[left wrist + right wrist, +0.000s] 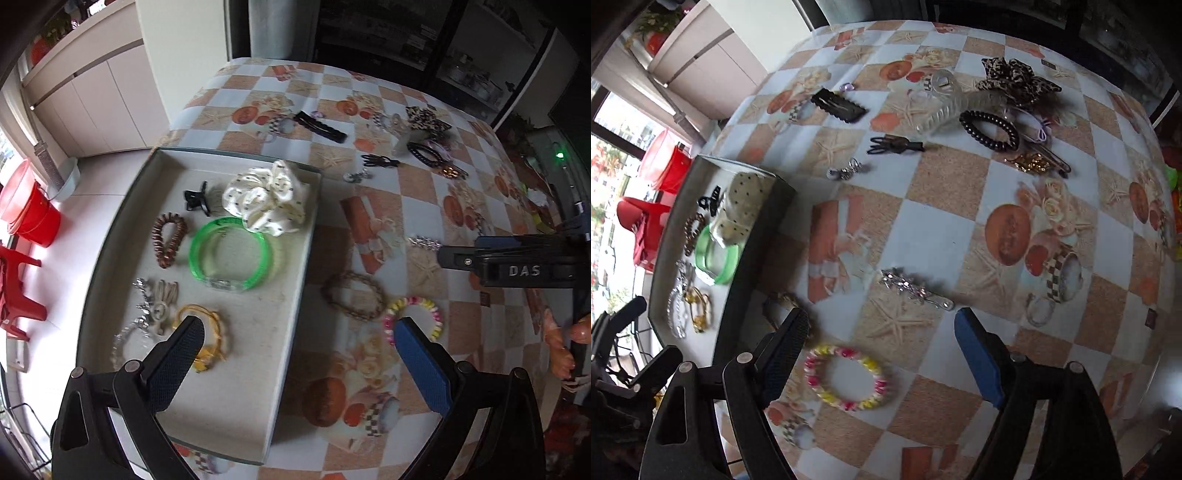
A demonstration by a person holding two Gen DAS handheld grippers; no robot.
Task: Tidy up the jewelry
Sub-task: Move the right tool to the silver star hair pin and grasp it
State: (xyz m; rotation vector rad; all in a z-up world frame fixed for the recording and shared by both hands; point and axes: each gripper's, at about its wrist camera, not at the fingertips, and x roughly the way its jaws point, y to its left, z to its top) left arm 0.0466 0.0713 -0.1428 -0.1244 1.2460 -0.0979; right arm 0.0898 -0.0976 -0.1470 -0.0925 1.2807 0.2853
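The pink-and-yellow spiral bracelet (pixel 849 378) is lying on the checkered tablecloth (pixel 945 206), between the spread fingers of the right gripper (pixel 882 354), which is grasping nothing. Just beyond it a rhinestone hair clip (pixel 912 288) is resting. To the left, the grey tray (pixel 295 280) is holding a green bangle (pixel 231 254) and a white scrunchie (pixel 266 197); the left gripper (pixel 299 354) is hanging over its edge, released and empty.

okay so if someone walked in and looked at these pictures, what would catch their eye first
Probably the bright green bangle lying in the grey tray, against a cream polka-dot scrunchie. Next, the pink-and-yellow spiral hair tie on the checkered tablecloth, between the open right gripper's fingers.
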